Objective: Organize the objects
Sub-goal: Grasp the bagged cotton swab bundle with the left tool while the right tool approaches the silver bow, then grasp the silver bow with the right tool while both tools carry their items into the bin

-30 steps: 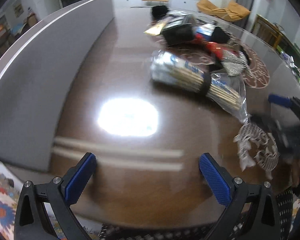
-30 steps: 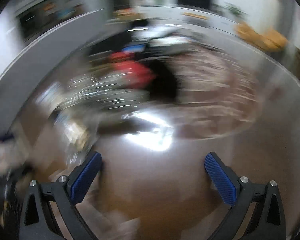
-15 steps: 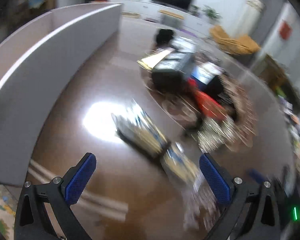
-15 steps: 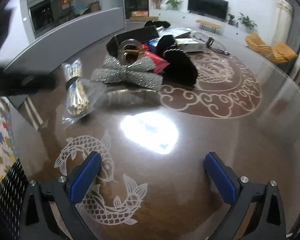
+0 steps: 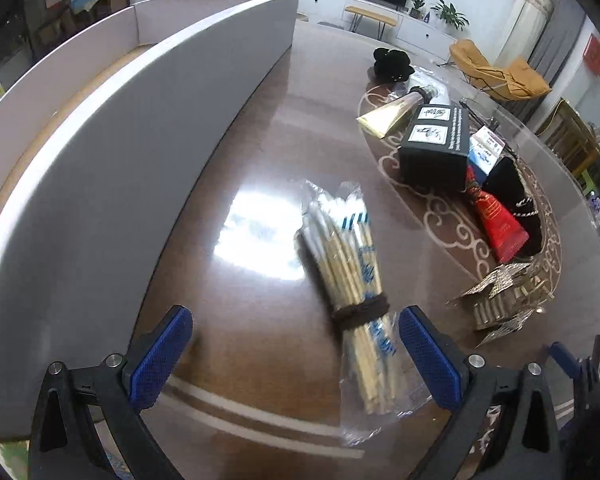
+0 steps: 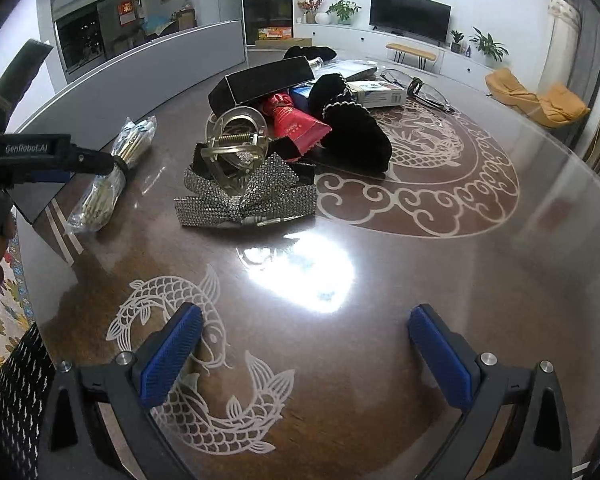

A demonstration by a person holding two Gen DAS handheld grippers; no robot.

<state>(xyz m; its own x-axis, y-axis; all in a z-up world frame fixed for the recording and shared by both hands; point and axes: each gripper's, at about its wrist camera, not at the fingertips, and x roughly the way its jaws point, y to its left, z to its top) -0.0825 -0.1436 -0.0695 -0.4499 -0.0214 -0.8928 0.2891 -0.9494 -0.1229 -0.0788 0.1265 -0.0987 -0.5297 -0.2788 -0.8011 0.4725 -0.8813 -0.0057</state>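
Left gripper (image 5: 296,344) gapes wide around the chopstick bundle (image 5: 354,280), not touching; right gripper (image 6: 306,340) spread, empty.

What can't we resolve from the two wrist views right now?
- Inside of the grey box: left wrist view, its own wall blocks it.
- Bundle of sticks: right wrist view, the left gripper covers its middle; contact unclear.
- Black box label: left wrist view, too small.
- Things behind the black pouch: right wrist view, hidden.

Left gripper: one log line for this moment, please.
left gripper open, over stick bundle | right gripper open, empty | bundle on table
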